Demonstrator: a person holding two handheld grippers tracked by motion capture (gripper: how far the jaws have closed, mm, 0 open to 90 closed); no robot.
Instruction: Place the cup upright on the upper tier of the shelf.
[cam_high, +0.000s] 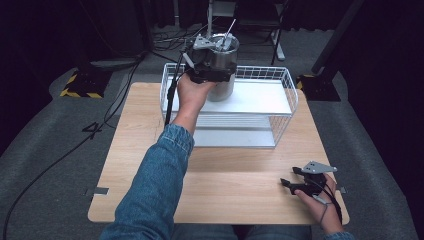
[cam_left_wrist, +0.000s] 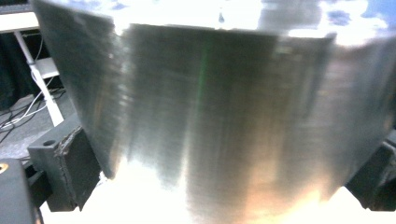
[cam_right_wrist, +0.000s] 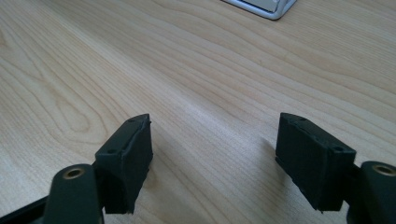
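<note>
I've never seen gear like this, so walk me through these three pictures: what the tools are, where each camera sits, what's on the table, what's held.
No robot here: a person holds a two-jaw gripper in each hand. The high view looks down on the table; the other two cameras ride on the grippers, looking along their jaws. On the table stands a white wire basket with a shelf. The left gripper has its jaws around a steel can, which stands on the shelf; that same can looms close in the left gripper view. The right gripper rests low over bare wood, jaws open, holding nothing.
</note>
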